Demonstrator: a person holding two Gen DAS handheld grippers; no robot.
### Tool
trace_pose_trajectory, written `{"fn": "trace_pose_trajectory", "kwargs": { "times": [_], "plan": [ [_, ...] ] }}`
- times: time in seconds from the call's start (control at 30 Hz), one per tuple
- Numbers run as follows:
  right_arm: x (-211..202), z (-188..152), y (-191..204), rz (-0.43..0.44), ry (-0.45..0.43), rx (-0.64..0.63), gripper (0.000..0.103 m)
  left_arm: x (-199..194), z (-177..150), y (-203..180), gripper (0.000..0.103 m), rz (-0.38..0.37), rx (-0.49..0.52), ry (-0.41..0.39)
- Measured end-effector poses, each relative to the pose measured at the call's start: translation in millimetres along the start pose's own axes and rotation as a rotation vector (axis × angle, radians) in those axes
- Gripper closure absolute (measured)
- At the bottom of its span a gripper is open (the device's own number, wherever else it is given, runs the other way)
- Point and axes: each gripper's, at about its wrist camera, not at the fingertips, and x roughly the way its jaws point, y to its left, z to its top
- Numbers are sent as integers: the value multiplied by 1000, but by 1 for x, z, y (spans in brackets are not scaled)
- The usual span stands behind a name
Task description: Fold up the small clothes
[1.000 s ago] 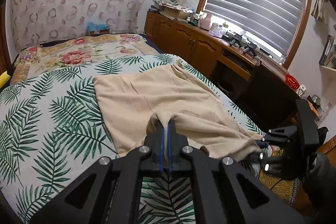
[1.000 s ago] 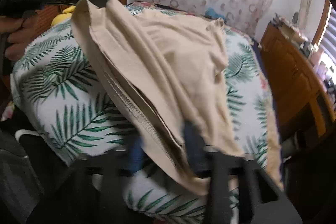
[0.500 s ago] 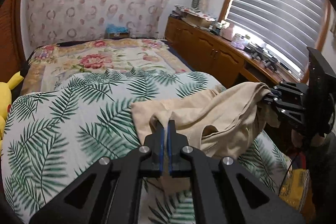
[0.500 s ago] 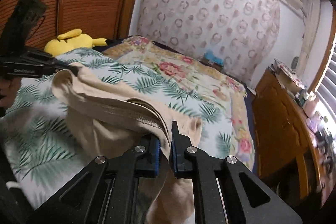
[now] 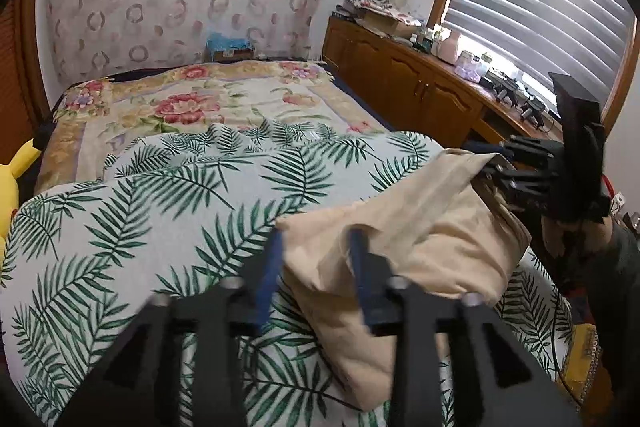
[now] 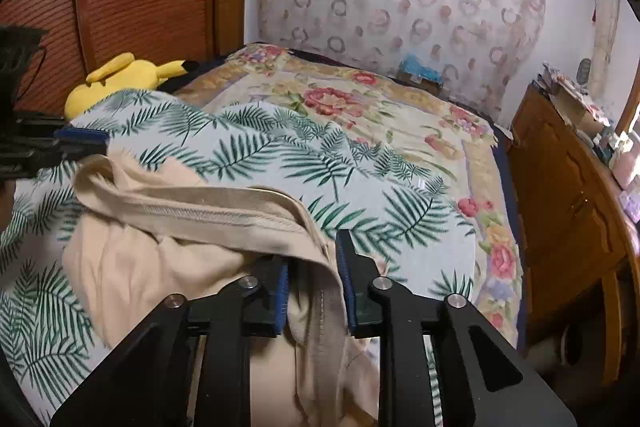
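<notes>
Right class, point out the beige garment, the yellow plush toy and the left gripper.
beige garment (image 5: pixel 440 227), left wrist view, bunched middle.
yellow plush toy (image 6: pixel 120 79), right wrist view, its body.
left gripper (image 5: pixel 316 239), left wrist view, between its fingertips.

No legible text, labels or numbers.

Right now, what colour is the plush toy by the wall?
Yellow; the plush toy shows best in the right wrist view.
</notes>
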Motion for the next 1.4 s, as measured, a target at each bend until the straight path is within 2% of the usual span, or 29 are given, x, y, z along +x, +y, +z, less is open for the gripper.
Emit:
{"fn": "trace_pose_trajectory", "kwargs": {
  "times": [0.13,0.23,0.3,0.5,0.67,0.93,1.03,1.23,1.3,1.33,1.4],
  "plan": [
    [4,16,-20,-53,-20,71,73,1,-2,7,53,-11,6,15],
    [5,23,-36,-158,-20,97,70,10,-7,6,52,-6,24,51],
    [0,25,-48,-181,-27,130,70,20,-9,6,51,0,33,73],
    [-27,10,-58,-128,-13,185,55,45,-10,5,51,3,44,116],
    [-20,-13,-49,27,79,240,51,62,-7,6,51,9,52,143],
    [26,-41,-38,32,205,262,47,84,-12,12,51,-10,32,189],
    [31,-47,-41,36,199,286,42,85,-12,11,50,-9,35,183],
    [32,-51,-43,88,194,320,42,84,-12,10,50,-28,25,168],
    [33,-50,-41,134,188,306,46,85,-11,10,56,-54,27,170],
    [34,-49,-39,147,187,288,51,86,-11,11,67,-75,22,175],
    [36,-48,-39,186,192,285,62,86,-9,11,79,-99,9,179]
  ]
}}
